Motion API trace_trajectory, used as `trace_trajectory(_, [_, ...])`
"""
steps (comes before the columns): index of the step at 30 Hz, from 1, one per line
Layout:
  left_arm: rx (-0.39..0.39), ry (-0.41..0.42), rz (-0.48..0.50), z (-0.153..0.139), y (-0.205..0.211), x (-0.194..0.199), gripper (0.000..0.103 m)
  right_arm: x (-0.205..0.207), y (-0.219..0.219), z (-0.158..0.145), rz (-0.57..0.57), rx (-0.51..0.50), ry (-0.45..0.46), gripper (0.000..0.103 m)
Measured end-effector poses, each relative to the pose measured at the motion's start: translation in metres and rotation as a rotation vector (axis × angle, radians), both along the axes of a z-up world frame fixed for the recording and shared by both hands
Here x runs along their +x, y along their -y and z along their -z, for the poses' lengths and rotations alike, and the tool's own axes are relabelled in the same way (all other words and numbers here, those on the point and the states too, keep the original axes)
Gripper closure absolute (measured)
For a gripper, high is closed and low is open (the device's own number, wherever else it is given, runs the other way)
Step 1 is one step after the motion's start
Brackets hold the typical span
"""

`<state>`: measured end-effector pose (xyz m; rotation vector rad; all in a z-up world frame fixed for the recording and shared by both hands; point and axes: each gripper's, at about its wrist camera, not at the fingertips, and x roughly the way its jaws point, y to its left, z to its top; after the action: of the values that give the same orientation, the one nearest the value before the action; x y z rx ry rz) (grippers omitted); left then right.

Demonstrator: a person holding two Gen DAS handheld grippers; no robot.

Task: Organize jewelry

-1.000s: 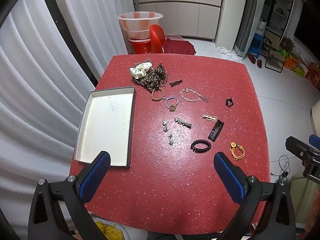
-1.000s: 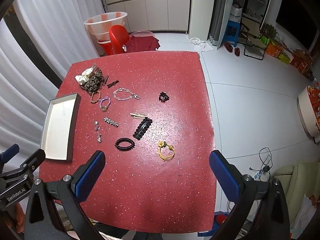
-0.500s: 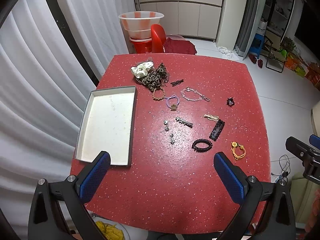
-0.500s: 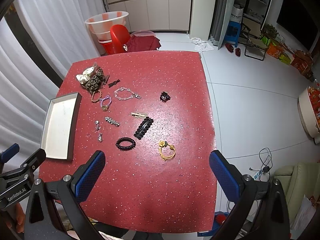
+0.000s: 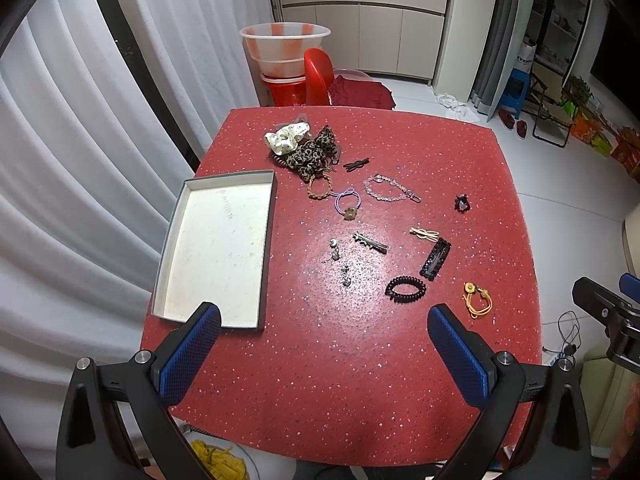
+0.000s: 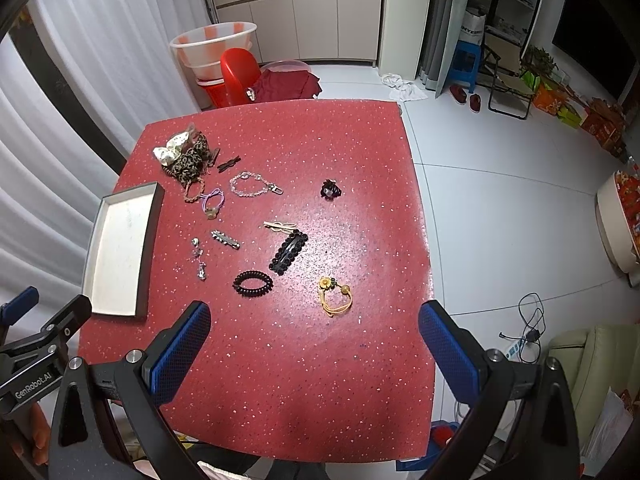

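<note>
Left wrist view:
- The left gripper (image 5: 324,344) hangs over the near edge of the red table (image 5: 360,380), jaws spread wide with nothing between the blue pads (image 5: 190,350).
- An empty tray (image 5: 216,248) lies at centre left of the frame, by the table's left edge.
- A heap of scrunchies (image 5: 302,148) sits at upper centre, with a small dark bow clip (image 5: 355,164) just right of it.
- Below the heap: a braided bracelet (image 5: 319,189), a purple tie (image 5: 347,202) and a bead chain (image 5: 390,191).
- At frame centre, two small earrings (image 5: 340,262) lie near the tray, a metal clip (image 5: 370,242) right of them.
- Right of centre: a black claw (image 5: 461,203), a gold pin (image 5: 424,233), a long black clip (image 5: 436,258), a black coil tie (image 5: 405,289) and a yellow tie (image 5: 477,299).
- Part of the right gripper (image 5: 608,312) pokes in at the right edge; from here I cannot tell how its jaws stand.

Right wrist view:
- The right gripper (image 6: 314,340) is held above the table's near right part, jaws wide apart and empty.
- The yellow tie (image 6: 335,295) lies just above the gap between its pads; the coil tie (image 6: 253,283) is to its left.
- The tray (image 6: 120,248) is at centre left, the scrunchies (image 6: 184,158) at upper left.
- The left gripper's body (image 6: 36,360) shows at lower left.
</note>
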<state>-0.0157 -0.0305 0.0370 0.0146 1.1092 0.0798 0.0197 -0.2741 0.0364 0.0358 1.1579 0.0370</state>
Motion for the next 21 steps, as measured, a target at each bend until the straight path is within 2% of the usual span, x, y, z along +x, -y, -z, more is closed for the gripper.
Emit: trace_trajectory(21, [0.010, 0.005, -0.014, -0.0024, -0.0003, -0.0060, 0.000, -0.0066, -0.0050, -0.0010, -0.012, -0.005, -0.001, 0.000])
